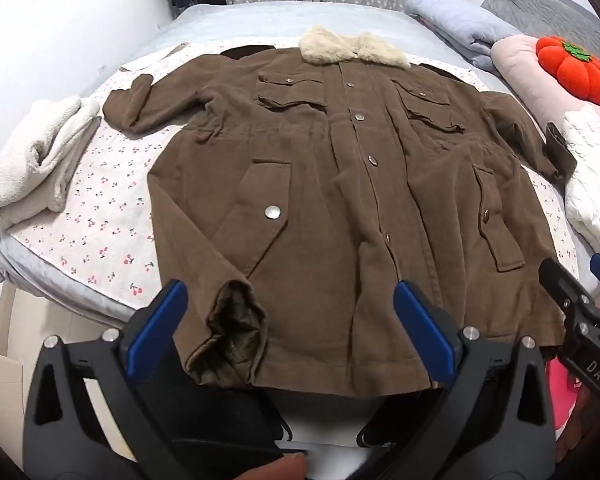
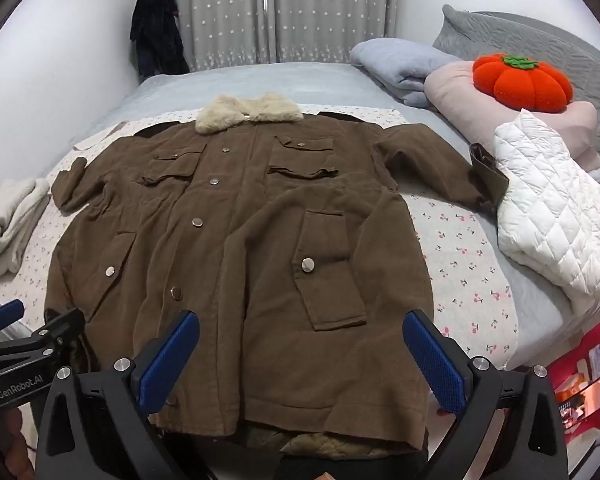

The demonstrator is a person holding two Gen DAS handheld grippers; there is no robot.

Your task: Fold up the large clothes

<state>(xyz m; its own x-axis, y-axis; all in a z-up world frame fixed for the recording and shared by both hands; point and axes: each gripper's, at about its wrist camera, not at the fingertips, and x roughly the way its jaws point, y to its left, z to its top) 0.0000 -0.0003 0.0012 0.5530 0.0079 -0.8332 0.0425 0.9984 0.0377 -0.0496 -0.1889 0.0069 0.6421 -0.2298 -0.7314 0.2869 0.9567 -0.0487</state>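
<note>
A brown coat (image 1: 340, 200) with a pale fur collar (image 1: 352, 50) is seen spread front-up and buttoned on a cherry-print sheet (image 1: 100, 208) across the bed (image 2: 260, 80), its hem lying nearest the two tools. The left gripper (image 1: 292, 320) and the right gripper (image 2: 300, 354) are both held just above the hem, each with its blue fingers (image 1: 158, 324) spread wide and nothing held between them. One sleeve is stretched out toward a white quilted jacket (image 2: 552, 216), which its cuff touches or nearly touches, while the other sleeve is bent near a cream blanket (image 1: 36, 160). No fold appears to have been started, and the first side fold is judged to be the step in hand. Trouble could be caused by the coat's weight and thickness (the lining is already turned out at one hem corner): a shallow pinch could slip off the heavy cloth, or only the top layer could be caught and the front pulled open. The quilted jacket could also be dragged along if the outstretched sleeve is swept inward carelessly, and uneven lifting by the two sides could leave the fold skewed.
</note>
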